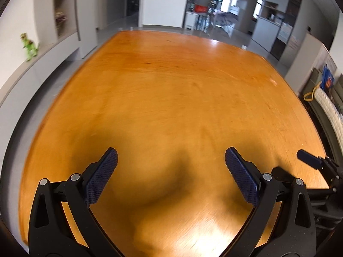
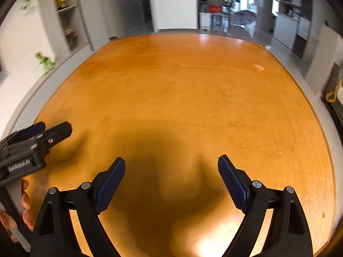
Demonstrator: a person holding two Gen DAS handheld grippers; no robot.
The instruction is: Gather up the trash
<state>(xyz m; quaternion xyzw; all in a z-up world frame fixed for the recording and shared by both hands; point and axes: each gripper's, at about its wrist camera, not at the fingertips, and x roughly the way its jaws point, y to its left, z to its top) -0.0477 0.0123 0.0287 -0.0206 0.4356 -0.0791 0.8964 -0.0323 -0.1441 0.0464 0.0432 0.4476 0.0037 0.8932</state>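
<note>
Left wrist view: left gripper (image 1: 171, 160) sits low in the frame over a wooden table (image 1: 171, 90), jaws wide apart, nothing between the blue textured pads (image 1: 103, 177). A dark shadow lies on the wood between and just beyond the fingers. Right gripper (image 1: 308, 160) shows at the right edge of the frame, lower right, one blue-tipped finger pointing toward the table's near right corner.

Right wrist view: right gripper (image 2: 171, 171) low centre, jaws likewise wide apart with only bare wood between the ribbed blue pads (image 2: 232, 184). Left gripper (image 2: 42, 132) enters from the left edge at mid-height, seen side-on; lettering on its body is too blurred to read. The person's left hand (image 2: 25, 205) shows at the lower left edge, fingers wrapped on the handle.

Trash: no item that I can identify as trash in either view. Only a small pale fleck (image 2: 259, 67) on the table top at upper right in the right wrist view; cannot tell whether it is debris or a glare spot.

Surroundings, both blurred: green toy dinosaur (image 1: 30, 47) on a grey ledge at upper left; shelving unit (image 1: 64, 10) above it; yellow strap (image 1: 310, 93) at the right edge beside a white ribbed roll (image 1: 330, 109); red object (image 1: 200, 8) far back at top centre.
</note>
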